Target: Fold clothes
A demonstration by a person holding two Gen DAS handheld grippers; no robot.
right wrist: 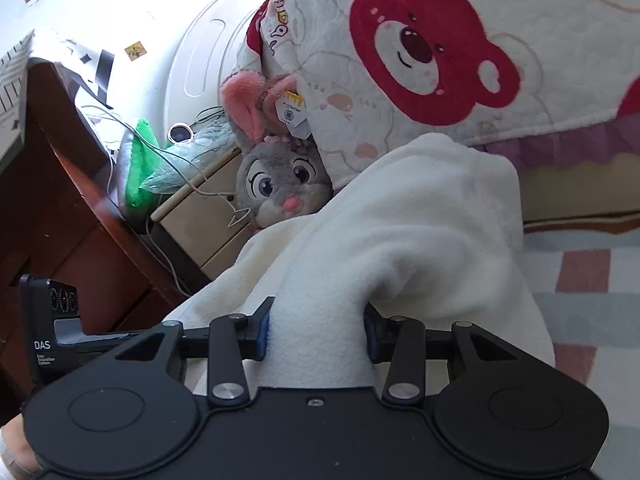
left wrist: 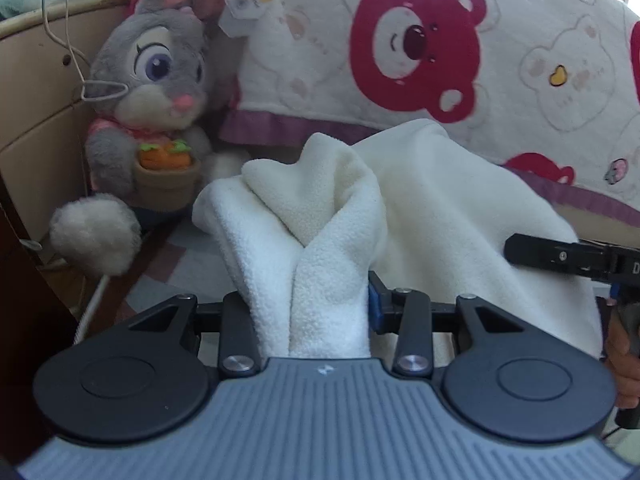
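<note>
Both claws (left [left wrist: 310,312], right [right wrist: 316,336]) pinch fleece [left wrist: 440,208].

**Right gripper clamped on white fleece**

The right gripper [right wrist: 316,334] has its jaws closed against a bunched fold of the white fleece garment [right wrist: 400,232], which rises from between them and drapes forward and to the right. Behind the fleece a grey plush rabbit [right wrist: 276,184] peers out, its pink ear bearing a paper tag. A bear-print blanket [right wrist: 460,60] hangs above rabbit and fleece. At left stand a dark wooden cabinet [right wrist: 72,208] and a beige drawer unit [right wrist: 208,216] trailing white cables. The other gripper's body [right wrist: 52,320] shows at the lower left. A checked bedsheet [right wrist: 592,280] lies at right.
</note>
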